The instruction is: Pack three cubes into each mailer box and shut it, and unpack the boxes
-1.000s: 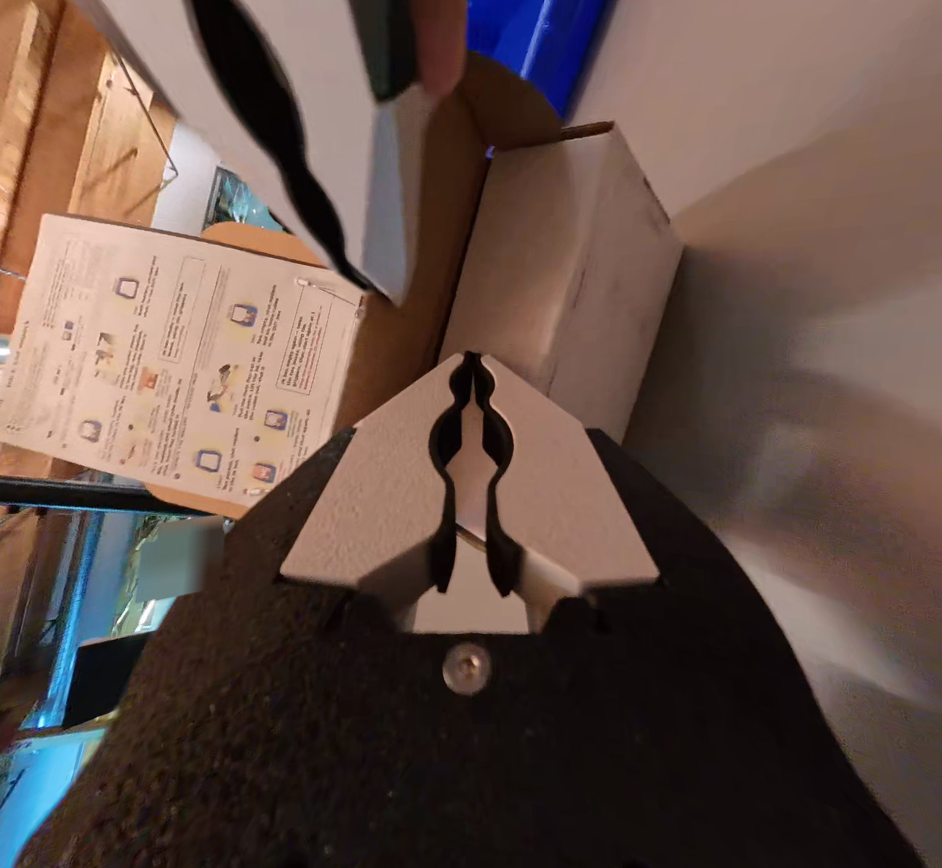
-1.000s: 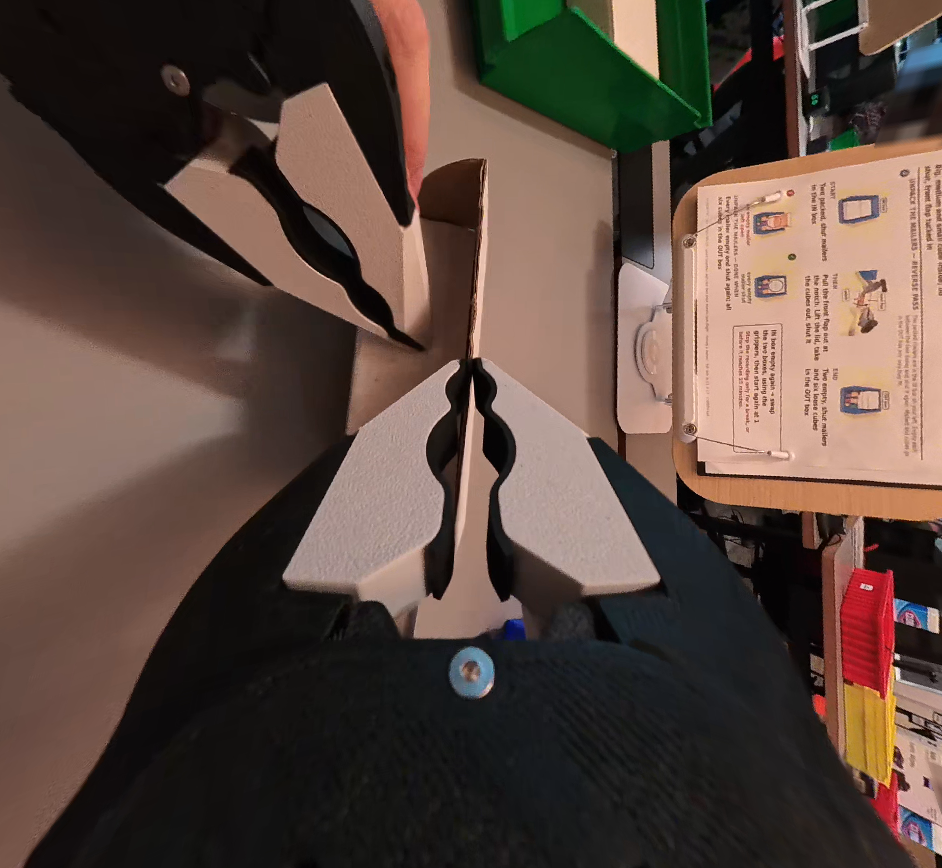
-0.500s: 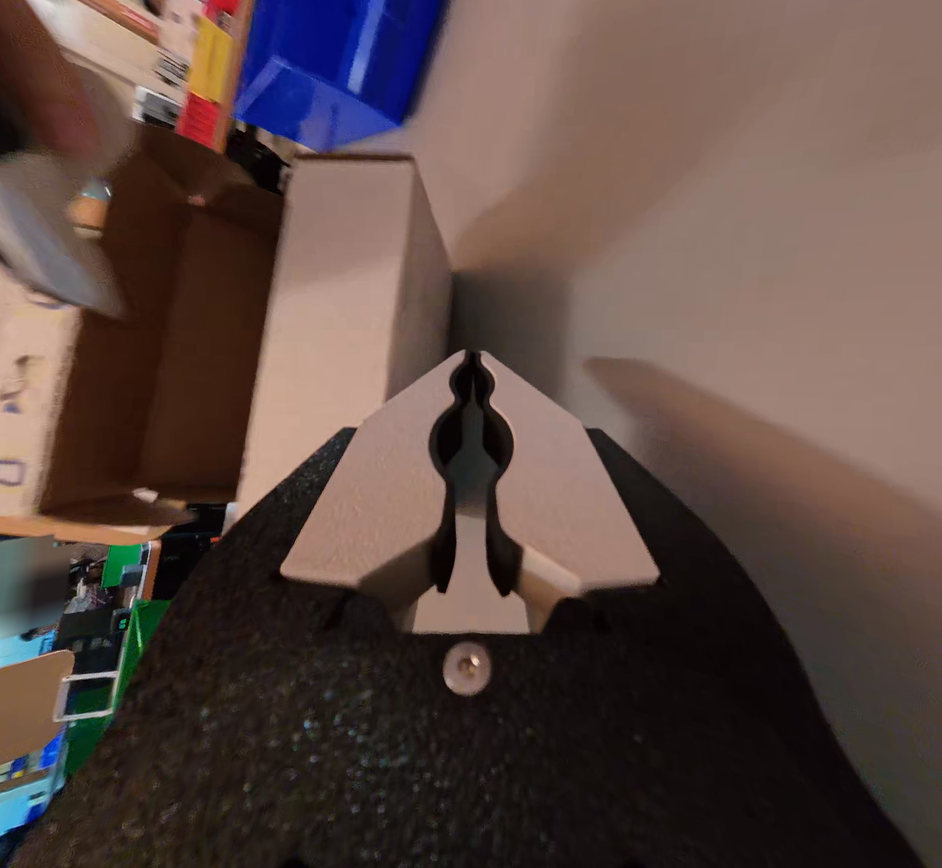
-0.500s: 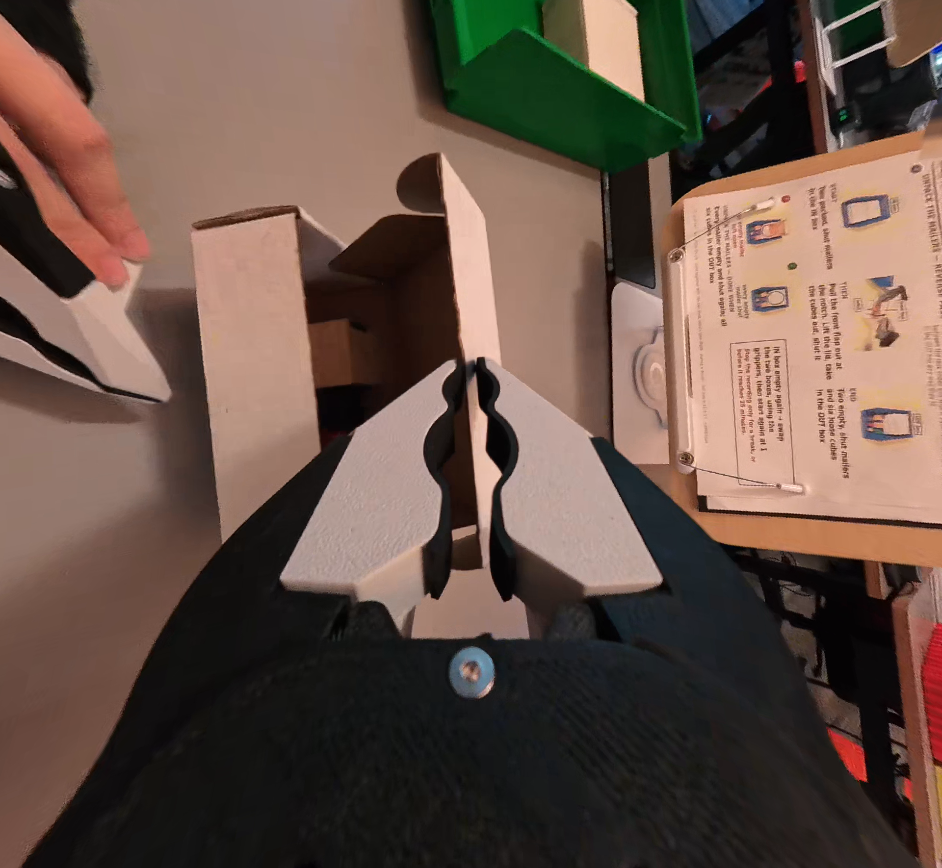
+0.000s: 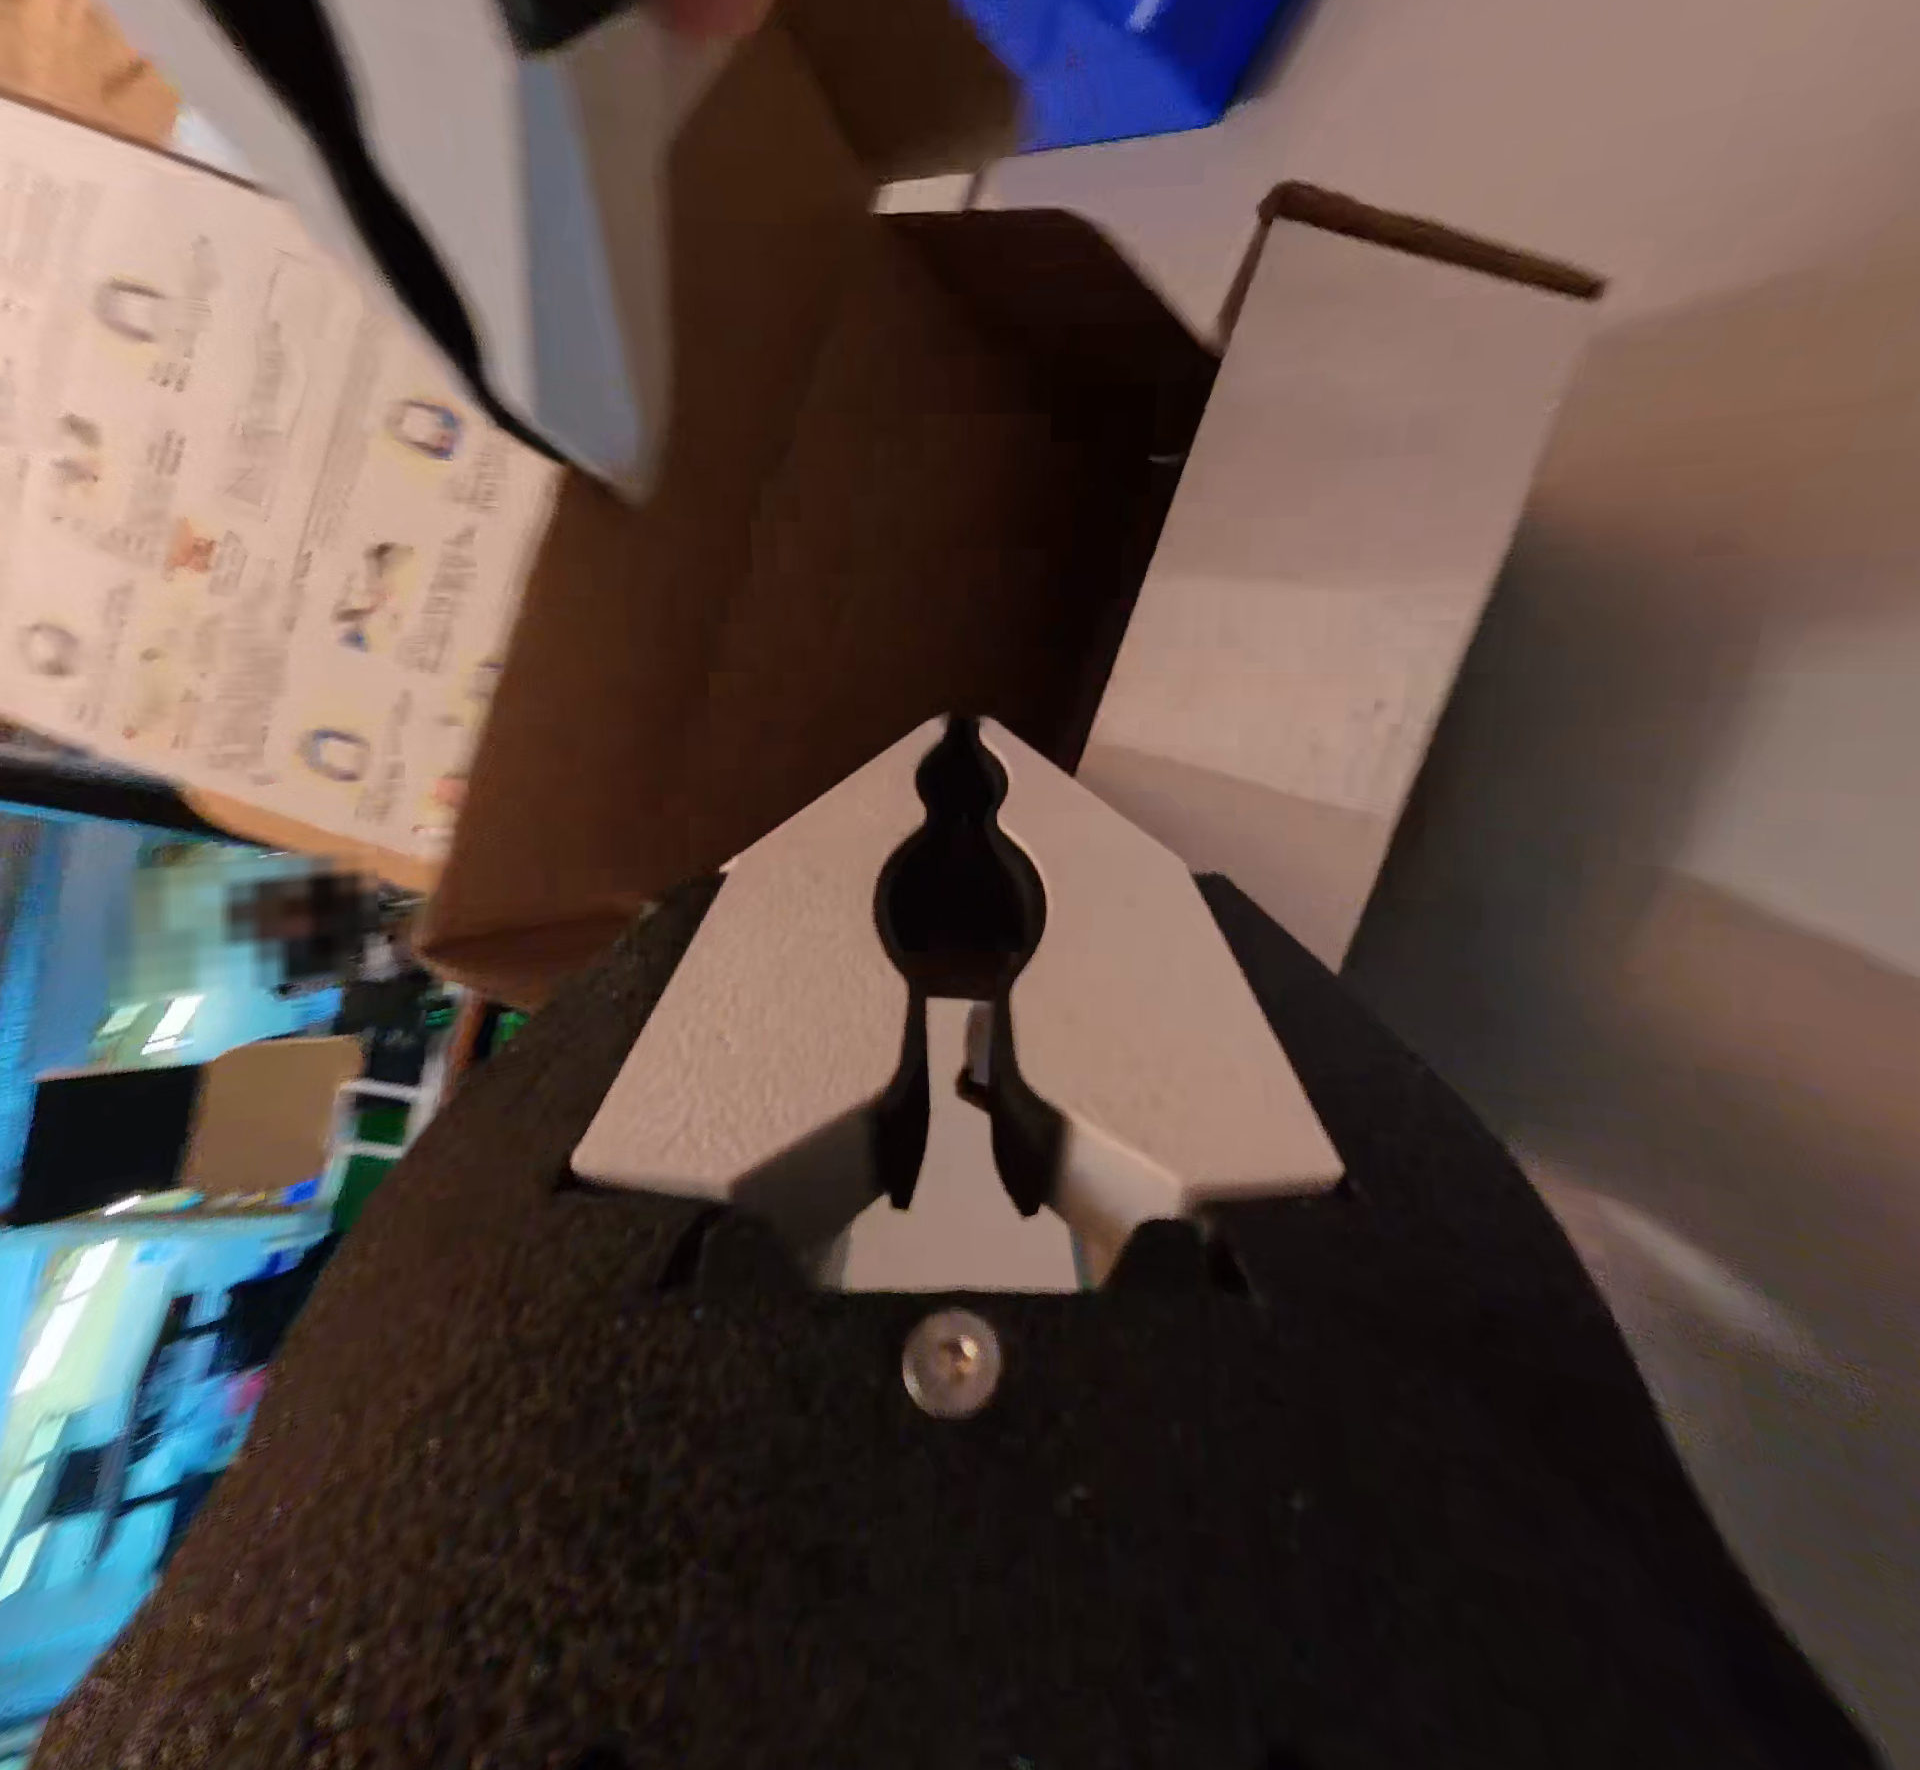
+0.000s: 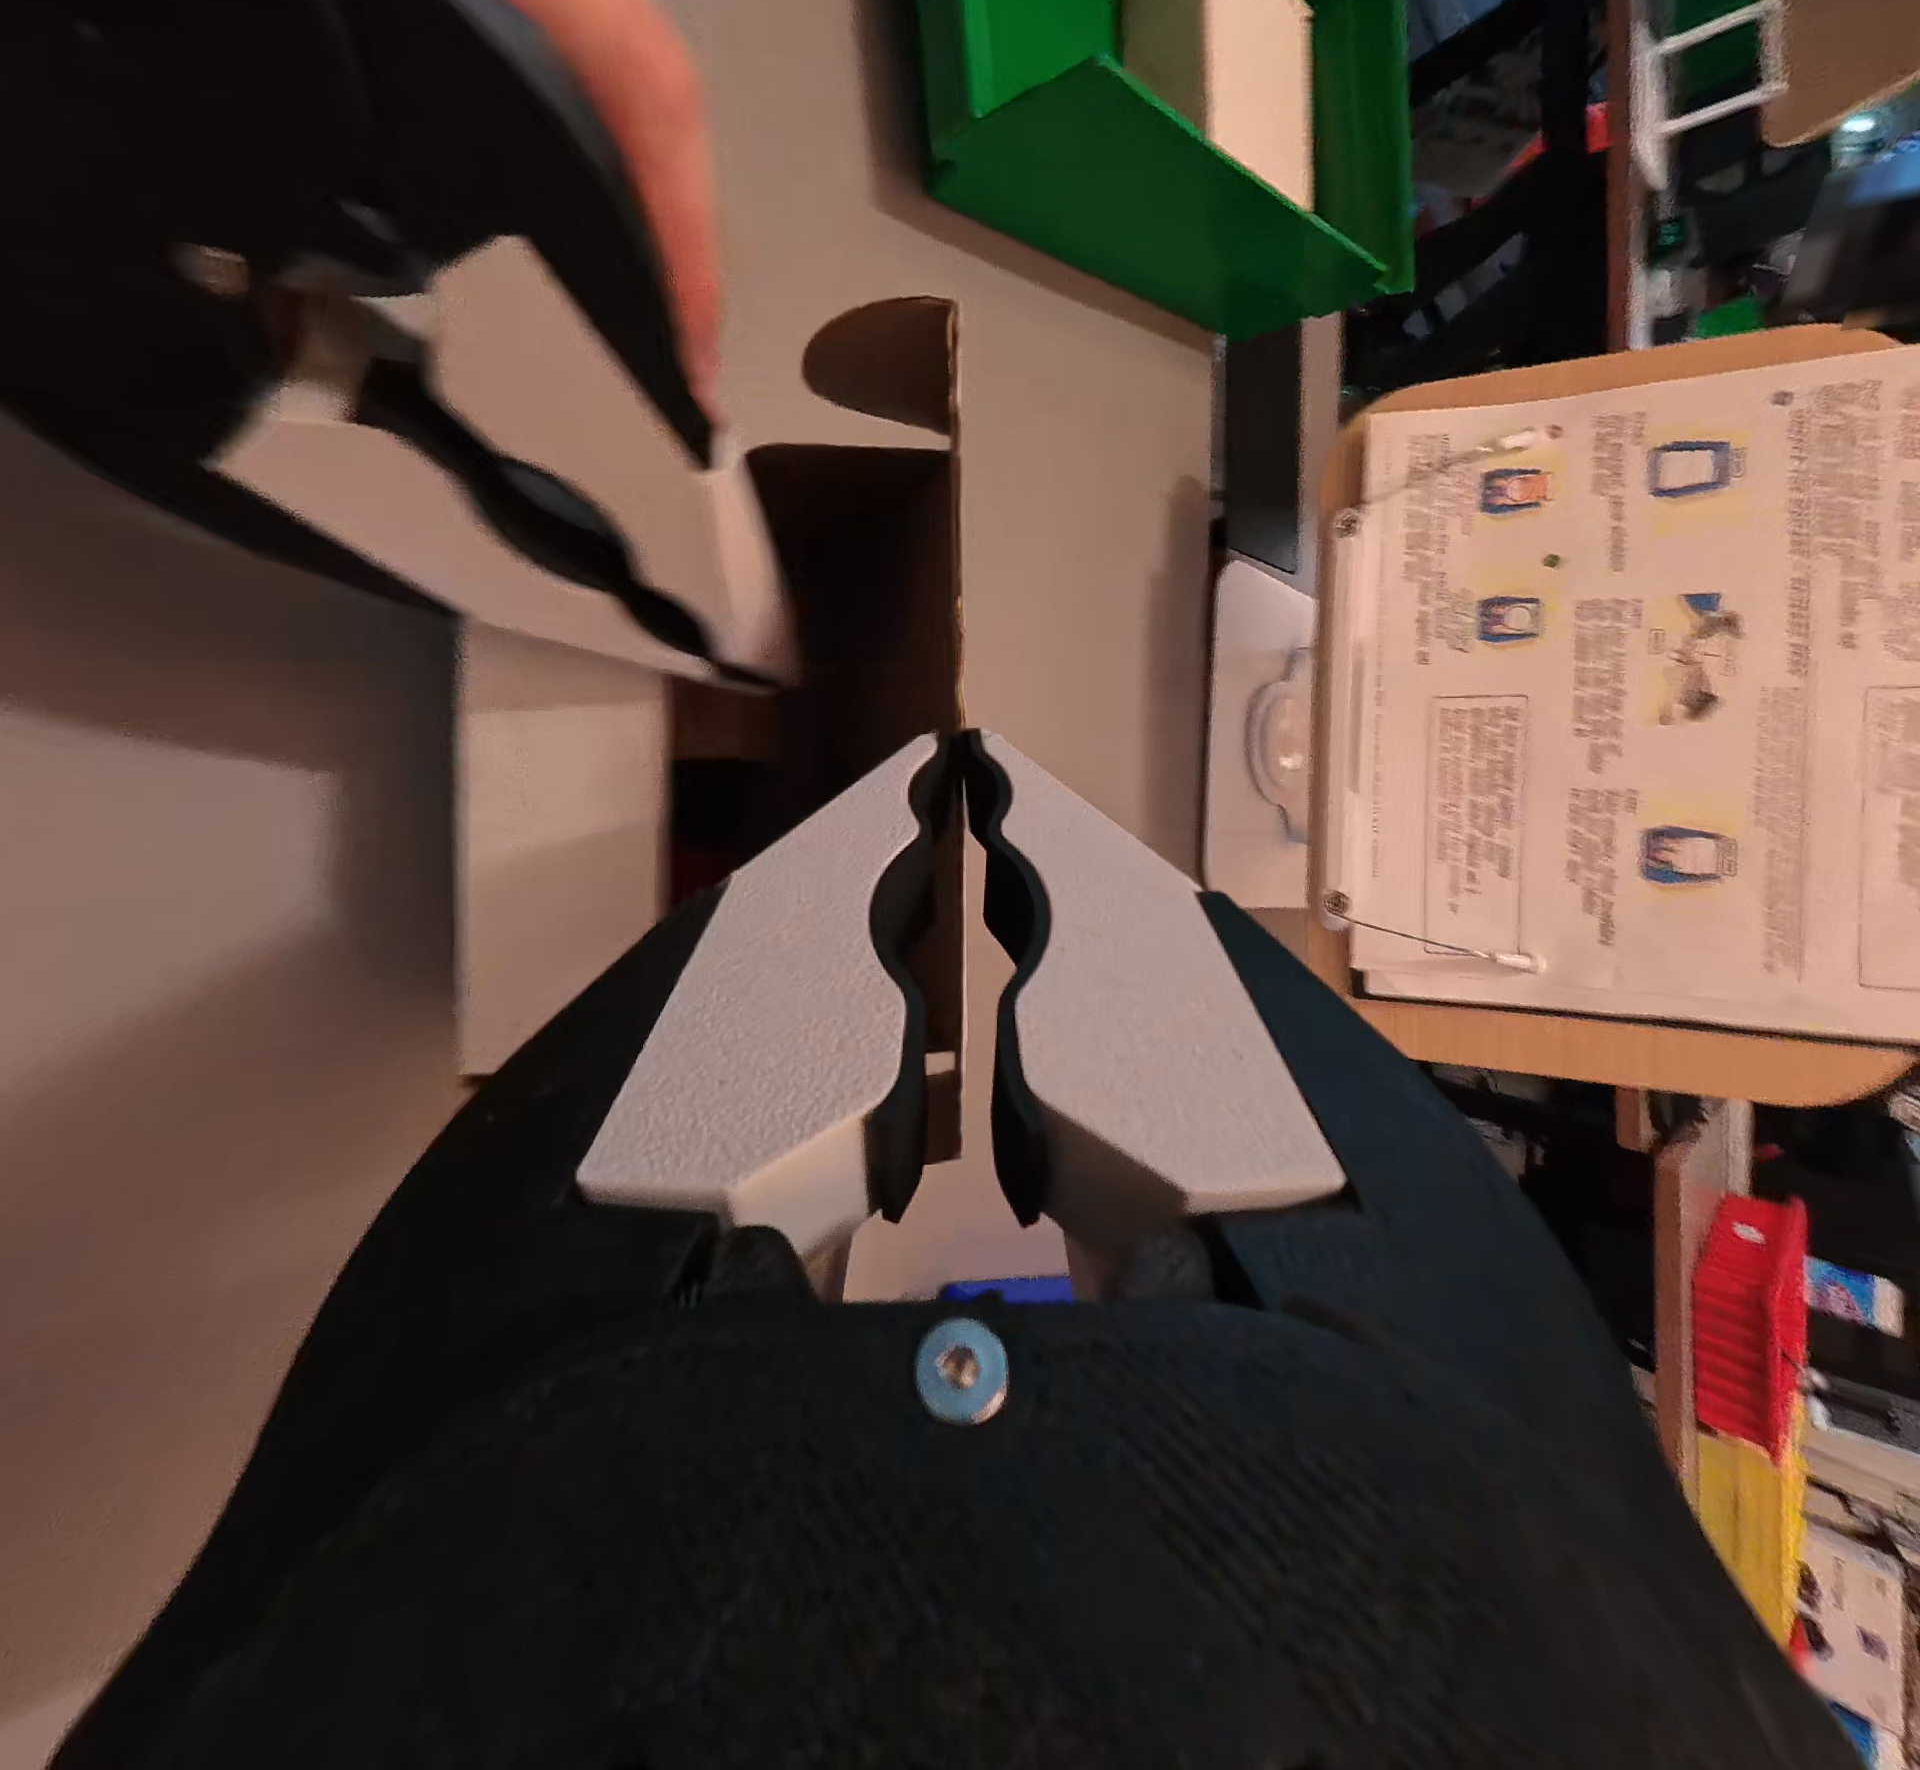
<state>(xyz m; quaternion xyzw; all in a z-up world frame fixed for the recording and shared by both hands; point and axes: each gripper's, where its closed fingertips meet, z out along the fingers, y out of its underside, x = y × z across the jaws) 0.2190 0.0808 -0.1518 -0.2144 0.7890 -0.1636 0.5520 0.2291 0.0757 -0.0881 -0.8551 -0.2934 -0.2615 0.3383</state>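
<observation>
The right gripper (image 6: 961,746) pinches the lid (image 6: 940,577) of the open mailer box (image 6: 561,847) near the table's (image 6: 208,889) far edge, the left gripper (image 5: 961,733) looks pressed together and empty, and a hard pull might tear the lid.

White mailer box (image 6: 561,847) on table, open, brown lid (image 6: 940,889) upright

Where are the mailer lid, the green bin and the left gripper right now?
mailer lid (image 6: 943,577): right wrist view, brown inner face.
green bin (image 6: 1132,162): right wrist view, front wall.
left gripper (image 5: 961,728): left wrist view, between fingertips.
</observation>
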